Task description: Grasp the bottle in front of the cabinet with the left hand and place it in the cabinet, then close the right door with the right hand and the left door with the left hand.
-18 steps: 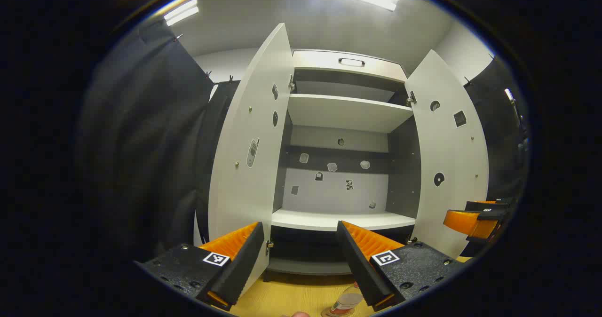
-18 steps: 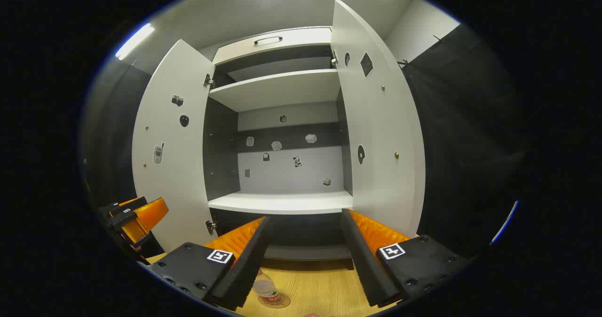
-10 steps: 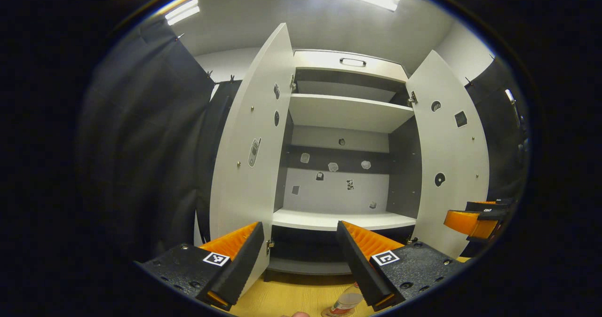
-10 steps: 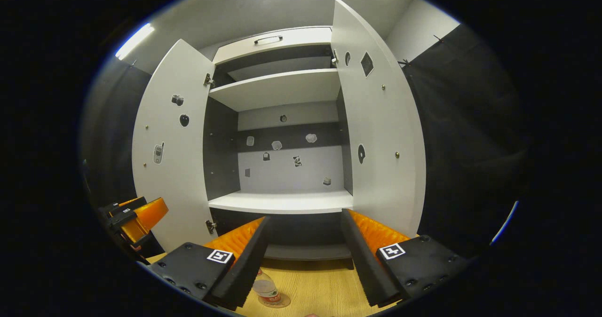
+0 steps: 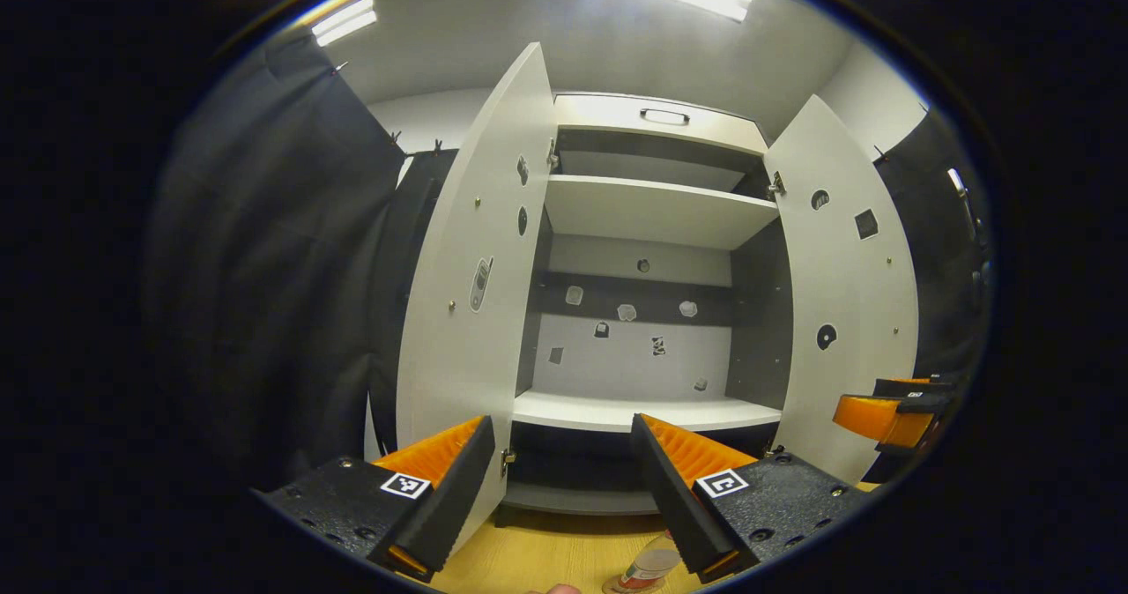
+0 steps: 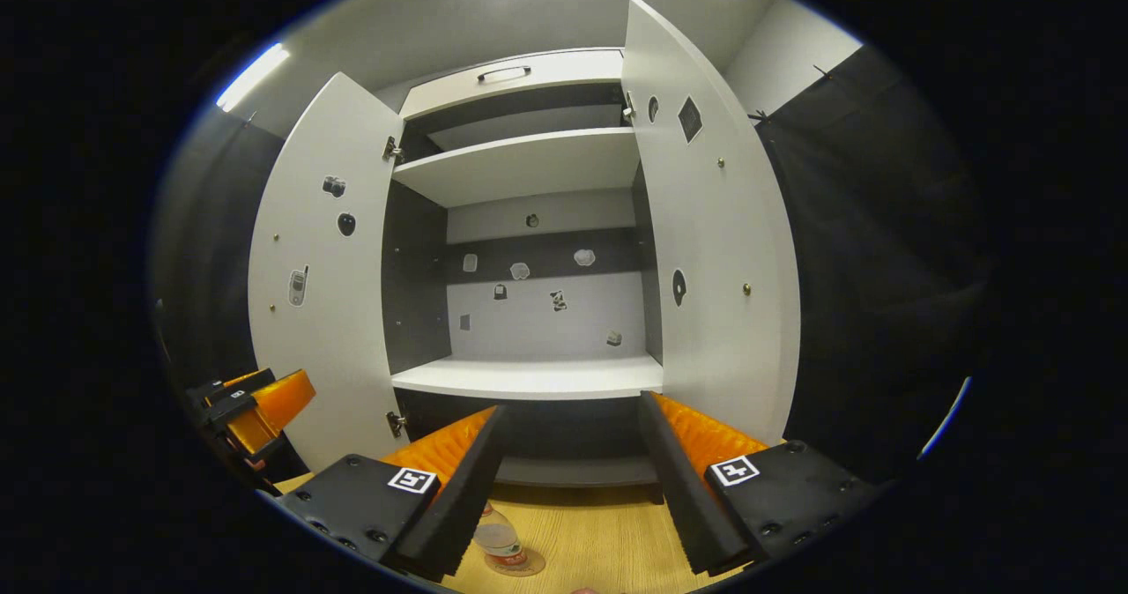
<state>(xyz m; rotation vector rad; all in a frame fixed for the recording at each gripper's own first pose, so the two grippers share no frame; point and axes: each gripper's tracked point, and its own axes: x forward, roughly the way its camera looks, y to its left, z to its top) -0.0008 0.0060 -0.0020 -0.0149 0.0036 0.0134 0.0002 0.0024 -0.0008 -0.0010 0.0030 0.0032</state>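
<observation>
A small clear bottle with a red-and-white label stands on the wooden floor before the cabinet, low in the left gripper view and partly behind a finger; it is also low in the right gripper view, bottle. My left gripper hangs open above it, nothing between its fingers. My right gripper is open too, facing the cabinet. The white cabinet has both doors swung wide: left door, right door. Its shelves are bare. The right gripper shows far right, the left gripper far left.
Black cloth walls close in both sides of the cabinet. The wooden floor stretches in front of it. A drawer with a handle tops the cabinet. Small stickers dot the doors and back panel.
The left gripper view has drifted very slightly leftward, so the cabinet sits a touch further right. Both grippers stay open and the bottle has not moved.
</observation>
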